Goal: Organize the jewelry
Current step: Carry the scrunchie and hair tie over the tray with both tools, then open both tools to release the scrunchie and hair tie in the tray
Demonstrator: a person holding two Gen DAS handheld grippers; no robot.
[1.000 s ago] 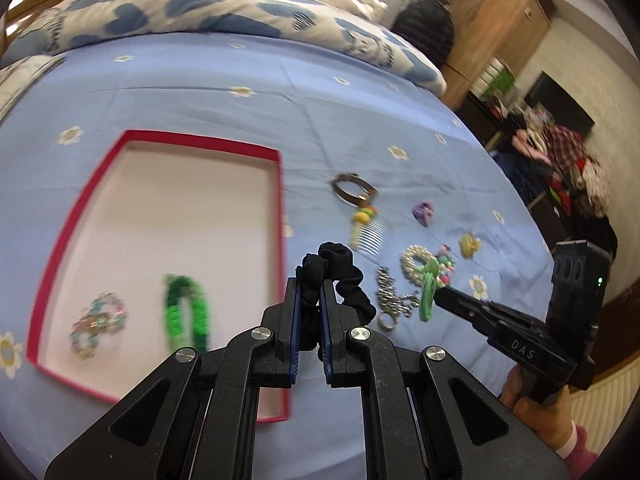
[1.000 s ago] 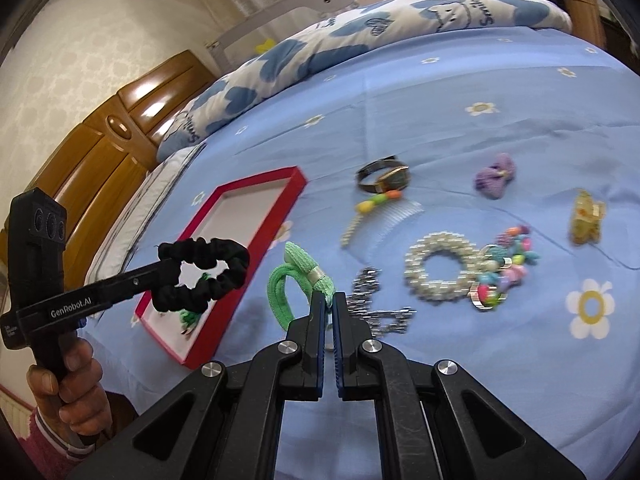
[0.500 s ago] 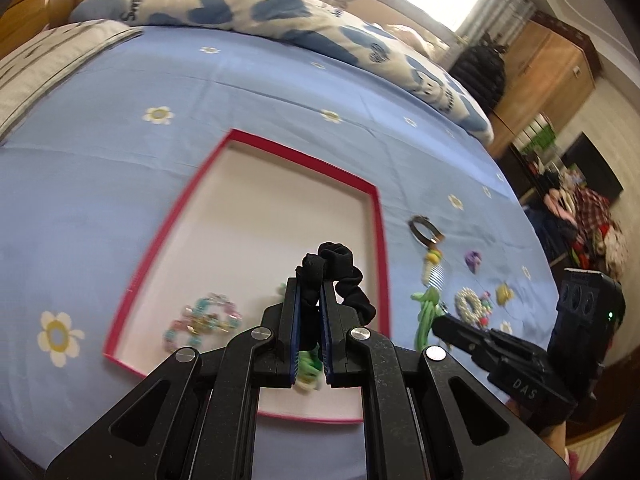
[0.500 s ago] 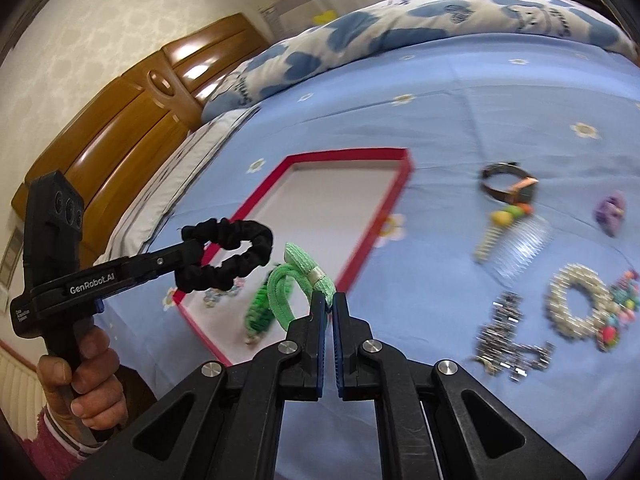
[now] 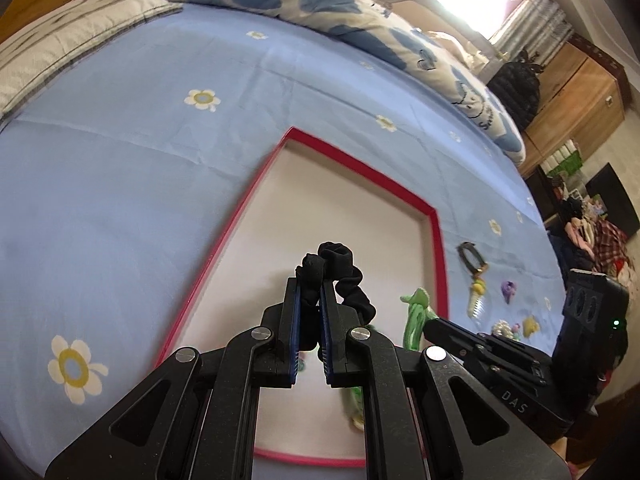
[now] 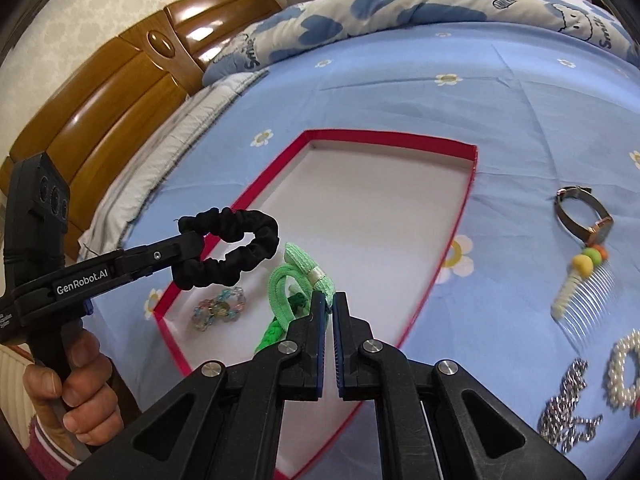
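Note:
My left gripper (image 5: 310,286) is shut on a black scrunchie (image 5: 340,276) and holds it above the red-rimmed white tray (image 5: 352,164). In the right wrist view the black scrunchie (image 6: 230,248) hangs over the tray's left rim (image 6: 240,200). My right gripper (image 6: 329,300) is shut on a green hair tie (image 6: 300,276), held over the tray's near part. A clear bead bracelet (image 6: 220,306) and a green braided band (image 6: 272,332) lie in the tray.
On the blue sheet right of the tray lie a watch (image 6: 580,212), a comb with coloured beads (image 6: 580,288), a pearl bracelet (image 6: 624,364) and a metal chain (image 6: 568,416). A pillow (image 6: 400,4) and wooden headboard (image 6: 120,72) stand behind.
Both grippers moved left from the loose jewelry to over the tray, each carrying its hair tie. The grips have not changed.

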